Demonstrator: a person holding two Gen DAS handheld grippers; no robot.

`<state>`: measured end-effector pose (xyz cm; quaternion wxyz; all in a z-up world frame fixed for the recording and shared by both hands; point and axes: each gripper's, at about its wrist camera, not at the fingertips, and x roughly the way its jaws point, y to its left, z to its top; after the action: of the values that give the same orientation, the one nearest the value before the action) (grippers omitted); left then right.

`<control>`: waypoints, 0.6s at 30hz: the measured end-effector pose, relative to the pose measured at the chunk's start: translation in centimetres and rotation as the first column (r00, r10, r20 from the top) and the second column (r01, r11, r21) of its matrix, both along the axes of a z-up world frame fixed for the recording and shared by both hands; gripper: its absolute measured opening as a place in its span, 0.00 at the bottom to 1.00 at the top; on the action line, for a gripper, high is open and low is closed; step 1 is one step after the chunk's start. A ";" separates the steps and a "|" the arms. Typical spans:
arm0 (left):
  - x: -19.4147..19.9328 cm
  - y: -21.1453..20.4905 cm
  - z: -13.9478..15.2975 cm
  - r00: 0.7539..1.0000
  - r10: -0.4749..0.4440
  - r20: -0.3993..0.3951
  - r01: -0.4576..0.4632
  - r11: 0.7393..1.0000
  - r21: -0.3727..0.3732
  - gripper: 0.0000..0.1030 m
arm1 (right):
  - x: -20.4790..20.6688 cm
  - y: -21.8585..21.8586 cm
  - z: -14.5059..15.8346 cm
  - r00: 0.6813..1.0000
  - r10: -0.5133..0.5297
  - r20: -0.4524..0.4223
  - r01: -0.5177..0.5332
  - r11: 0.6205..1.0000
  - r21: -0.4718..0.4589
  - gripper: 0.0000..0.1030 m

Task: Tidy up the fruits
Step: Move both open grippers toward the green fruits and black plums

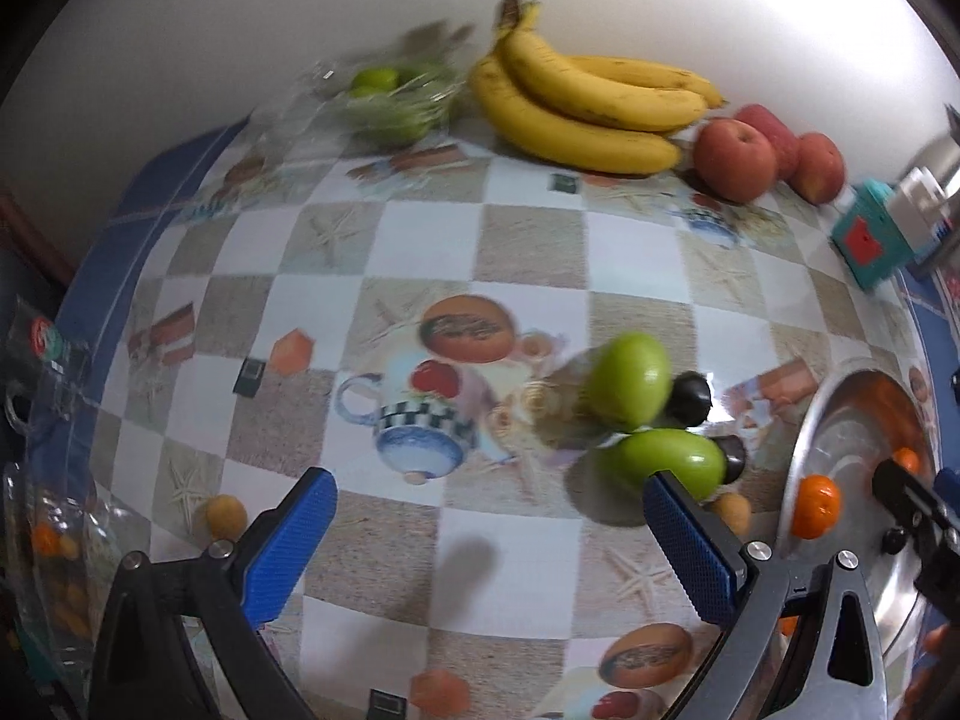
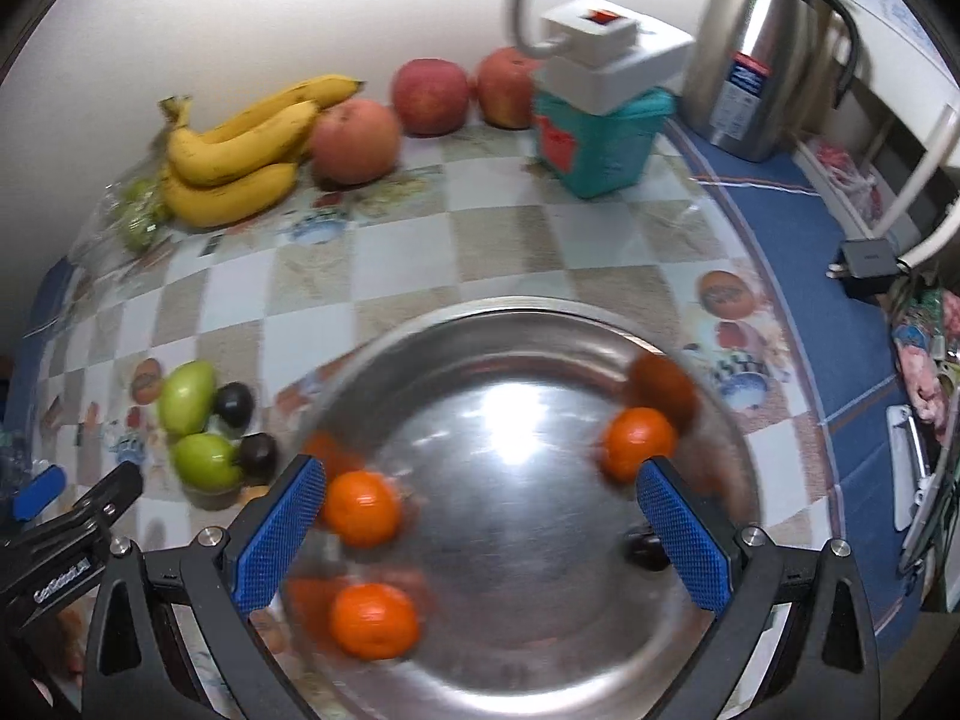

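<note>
A steel tray (image 2: pixel 540 648) holds three oranges (image 2: pixel 362 508) and a small dark fruit (image 2: pixel 645 546). My right gripper (image 2: pixel 480 516) is open and empty just above the tray. Two green fruits (image 1: pixel 627 378) and two dark plums (image 1: pixel 690 399) lie on the checked tablecloth left of the tray (image 1: pixel 840 570). My left gripper (image 1: pixel 486 531) is open and empty above the cloth, its right finger next to the lower green fruit (image 1: pixel 672 462). Bananas (image 1: pixel 576 102) and three red apples (image 1: pixel 735 159) sit at the back by the wall.
A bag of green fruit (image 1: pixel 390 102) lies left of the bananas. A teal box (image 2: pixel 591 138) with a white power strip on it and a steel flask (image 2: pixel 762 54) stand at the back right. Small tan fruits (image 1: pixel 226 515) lie on the cloth.
</note>
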<state>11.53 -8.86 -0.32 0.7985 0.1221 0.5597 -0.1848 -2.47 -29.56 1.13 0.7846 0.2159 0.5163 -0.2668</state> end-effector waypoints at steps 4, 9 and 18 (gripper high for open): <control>1.5 2.4 -0.8 0.997 0.073 -0.032 -0.073 0.997 -0.003 1.00 | 1.5 2.2 0.1 0.998 0.058 0.010 -0.058 0.998 0.008 1.00; 2.7 4.4 -1.4 0.989 0.132 -0.070 -0.134 0.991 -0.028 1.00 | 2.9 4.2 0.0 0.995 0.100 0.014 -0.100 0.995 0.012 1.00; 2.5 3.6 -2.3 0.988 0.099 -0.117 -0.107 0.992 -0.060 1.00 | 4.6 5.2 -0.7 0.996 0.090 0.001 -0.090 0.996 -0.001 1.00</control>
<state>14.05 -5.29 -2.63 0.7775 0.0559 0.6033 -0.1683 2.12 -24.37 0.45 0.7961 0.1922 0.5252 -0.2311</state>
